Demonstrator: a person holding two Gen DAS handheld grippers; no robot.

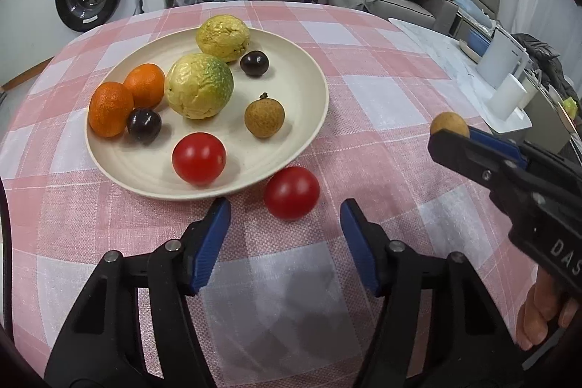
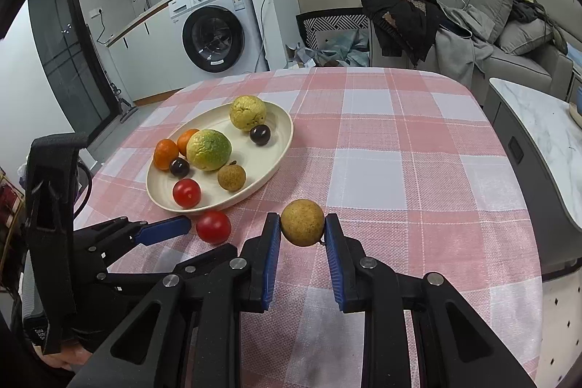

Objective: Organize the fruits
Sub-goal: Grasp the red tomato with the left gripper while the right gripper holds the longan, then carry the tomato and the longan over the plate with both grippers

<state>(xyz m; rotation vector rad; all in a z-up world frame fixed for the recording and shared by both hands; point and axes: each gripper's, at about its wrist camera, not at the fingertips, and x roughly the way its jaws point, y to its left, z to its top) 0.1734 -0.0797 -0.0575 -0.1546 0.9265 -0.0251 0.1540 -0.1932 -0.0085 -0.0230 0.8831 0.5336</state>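
Washing machine (image 2: 214, 35), grey sofa (image 2: 516, 35), pink checked tablecloth (image 2: 418, 148)

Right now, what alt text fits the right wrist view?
The right gripper holds a brown longan above a pink checked tablecloth. Left of it, the open left gripper flanks a red tomato beside a plate of fruit.

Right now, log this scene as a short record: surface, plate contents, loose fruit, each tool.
surface: checked cloth
plate: two oranges, two guavas, two dark fruits, one longan, one tomato
loose fruit: tomato on the cloth beside the plate
left tool: open, tomato just ahead of its tips, not touched
right tool: shut on a longan, held off the plate
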